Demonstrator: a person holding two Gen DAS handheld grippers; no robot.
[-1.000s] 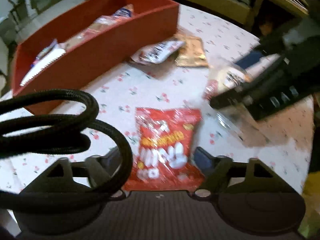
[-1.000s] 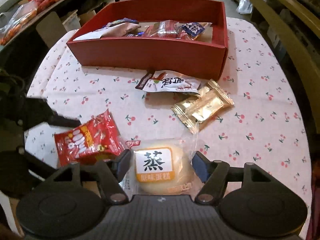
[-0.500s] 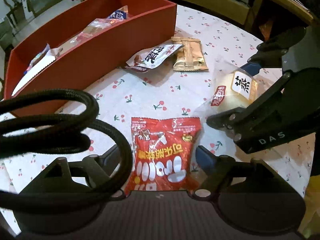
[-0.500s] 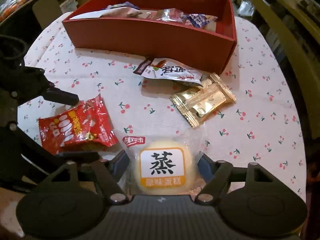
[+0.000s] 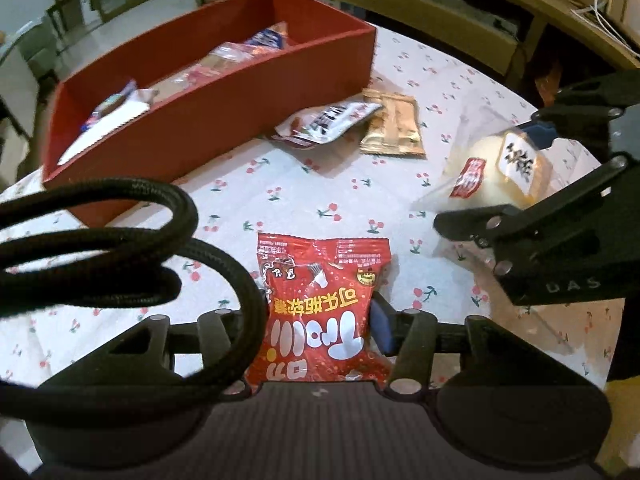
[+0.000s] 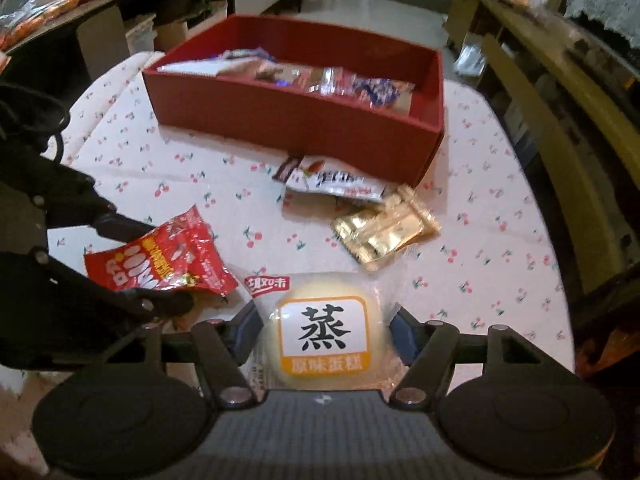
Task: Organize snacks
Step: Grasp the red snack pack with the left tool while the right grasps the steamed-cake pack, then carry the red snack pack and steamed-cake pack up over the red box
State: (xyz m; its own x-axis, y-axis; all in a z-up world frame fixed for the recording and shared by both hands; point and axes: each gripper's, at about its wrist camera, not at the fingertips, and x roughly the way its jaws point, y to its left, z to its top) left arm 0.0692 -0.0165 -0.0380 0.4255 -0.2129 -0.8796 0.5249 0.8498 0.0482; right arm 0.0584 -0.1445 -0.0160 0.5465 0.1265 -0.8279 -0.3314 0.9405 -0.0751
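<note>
A: Left gripper (image 5: 320,320) has the red gummy bag (image 5: 322,312) pinched between its fingers, lifted over the near edge of the cherry-print tablecloth (image 5: 280,184).

B: And the right gripper (image 6: 326,334) is clamped on the steamed cake packet (image 6: 324,334), just beside that red bag.

A: Ahead, bare cloth lies between both grippers and the red box (image 6: 296,120); its front wall faces them, snacks inside.

B: A white sachet (image 6: 336,182) touches the box's front, a gold wafer pack (image 6: 384,232) partly under it. Right of those, open cloth runs to the table's rim.
</note>
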